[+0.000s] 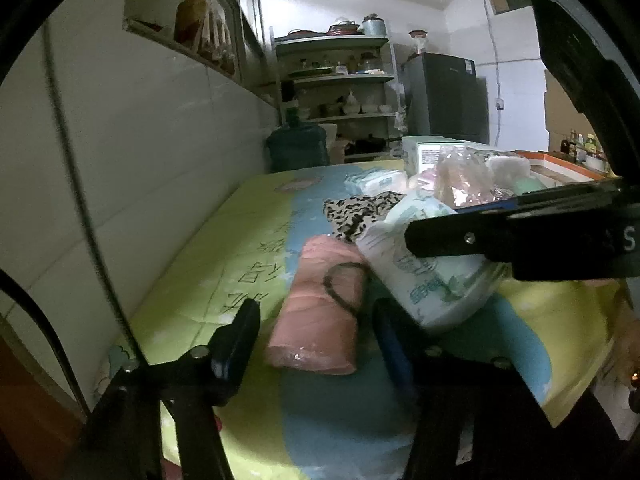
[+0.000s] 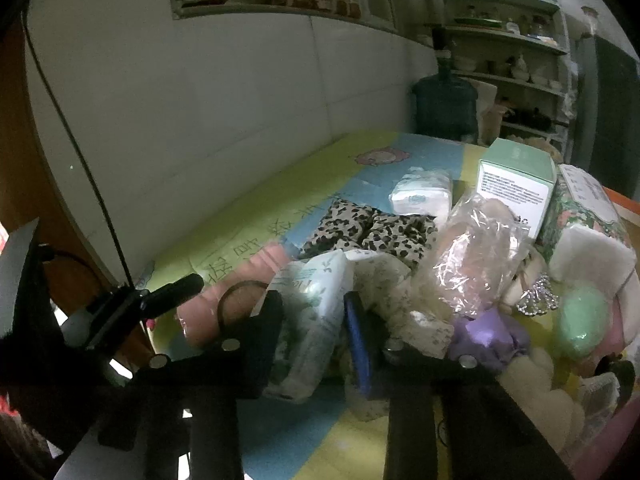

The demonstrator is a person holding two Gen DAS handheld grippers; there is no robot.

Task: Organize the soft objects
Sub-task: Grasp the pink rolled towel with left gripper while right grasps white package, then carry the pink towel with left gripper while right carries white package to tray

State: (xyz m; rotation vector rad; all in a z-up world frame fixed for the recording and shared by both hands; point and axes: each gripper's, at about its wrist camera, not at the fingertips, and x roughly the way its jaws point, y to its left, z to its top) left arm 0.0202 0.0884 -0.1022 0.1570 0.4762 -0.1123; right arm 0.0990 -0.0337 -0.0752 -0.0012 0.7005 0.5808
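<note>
Right wrist view shows the right tool clamped on a soft tissue pack, lifted just above the table; this view alone reveals the purple cloth, green sponge and crinkled plastic bag heaped to the right. Left wrist view shows the left tool spread wide around a pink towel roll with a dark hair tie lying on it, seemingly not yet touching it.
</note>
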